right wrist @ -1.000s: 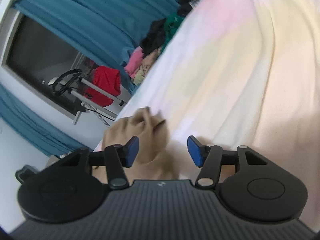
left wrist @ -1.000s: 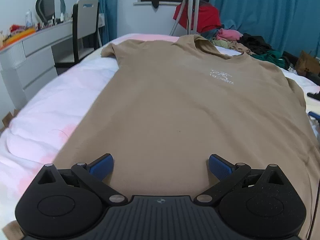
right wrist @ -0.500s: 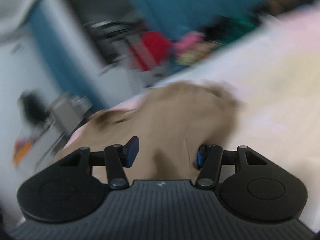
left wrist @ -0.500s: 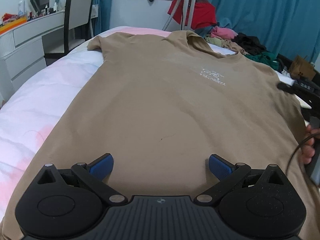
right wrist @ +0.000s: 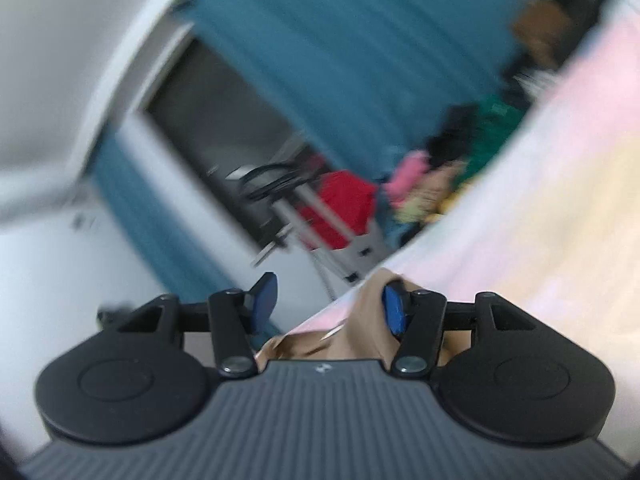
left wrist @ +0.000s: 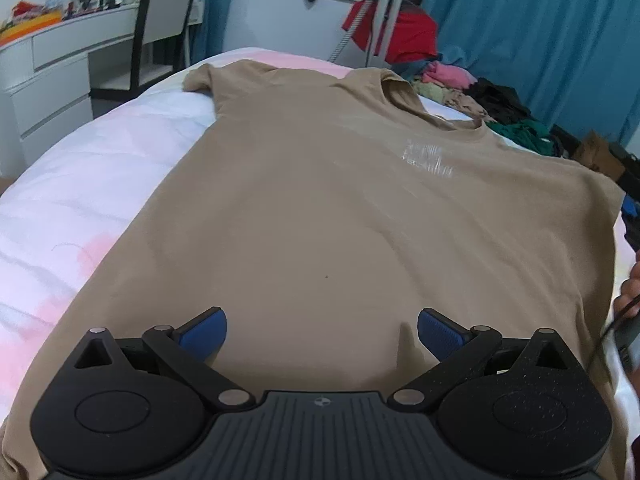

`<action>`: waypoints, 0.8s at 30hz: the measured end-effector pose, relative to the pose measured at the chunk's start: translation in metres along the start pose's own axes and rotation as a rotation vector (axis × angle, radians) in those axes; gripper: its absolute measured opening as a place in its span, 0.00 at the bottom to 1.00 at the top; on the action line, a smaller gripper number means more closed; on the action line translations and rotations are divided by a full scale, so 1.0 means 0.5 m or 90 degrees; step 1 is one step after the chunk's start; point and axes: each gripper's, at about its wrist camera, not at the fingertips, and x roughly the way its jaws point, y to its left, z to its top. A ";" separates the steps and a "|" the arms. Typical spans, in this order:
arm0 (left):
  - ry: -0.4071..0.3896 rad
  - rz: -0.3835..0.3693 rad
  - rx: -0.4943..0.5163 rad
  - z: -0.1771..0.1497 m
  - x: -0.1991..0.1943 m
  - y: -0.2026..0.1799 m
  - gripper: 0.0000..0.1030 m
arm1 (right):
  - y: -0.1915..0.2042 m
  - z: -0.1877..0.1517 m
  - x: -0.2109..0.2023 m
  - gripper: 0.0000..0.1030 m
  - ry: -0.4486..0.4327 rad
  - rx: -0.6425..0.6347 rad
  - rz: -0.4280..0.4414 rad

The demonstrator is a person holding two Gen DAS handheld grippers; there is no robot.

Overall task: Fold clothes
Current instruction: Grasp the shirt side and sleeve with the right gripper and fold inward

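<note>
The tan T-shirt (left wrist: 320,208) lies spread flat, front up, on the white and pink bed cover (left wrist: 92,176), collar toward 1 o'clock in the left wrist view, one short sleeve at 11 o'clock. The left gripper (left wrist: 322,330) hangs over the hem end at 6 o'clock, jaws wide apart, blue pads clear of the cloth, nothing between them. At 3 o'clock, on the frame edge, part of a person's hand (left wrist: 628,292) shows beside the shirt's side.

Right wrist view is blurred and tilted. The right gripper (right wrist: 328,302) has its jaws standing apart; a fold of tan cloth rests against the right-hand pad only, the other pad is free, so no grip.

A heap of clothes (left wrist: 480,96) sits beyond the bed at 1 o'clock, before blue curtains (left wrist: 540,32).
</note>
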 end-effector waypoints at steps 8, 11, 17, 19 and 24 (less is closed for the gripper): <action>0.000 0.007 0.040 -0.009 0.013 -0.021 1.00 | -0.112 -0.006 0.022 0.56 0.027 0.133 -0.128; -0.001 0.004 0.041 -0.008 0.014 -0.018 1.00 | -0.080 -0.037 0.049 0.56 0.063 0.094 -0.092; -0.009 0.003 0.024 0.000 0.012 -0.007 1.00 | 0.141 -0.142 0.084 0.57 0.134 -0.250 0.018; -0.019 0.004 0.020 0.002 0.007 -0.003 1.00 | 0.197 -0.193 0.090 0.57 0.185 -0.325 0.060; -0.034 0.012 0.016 0.005 -0.002 0.008 1.00 | 0.245 -0.269 0.104 0.57 0.307 -0.365 0.144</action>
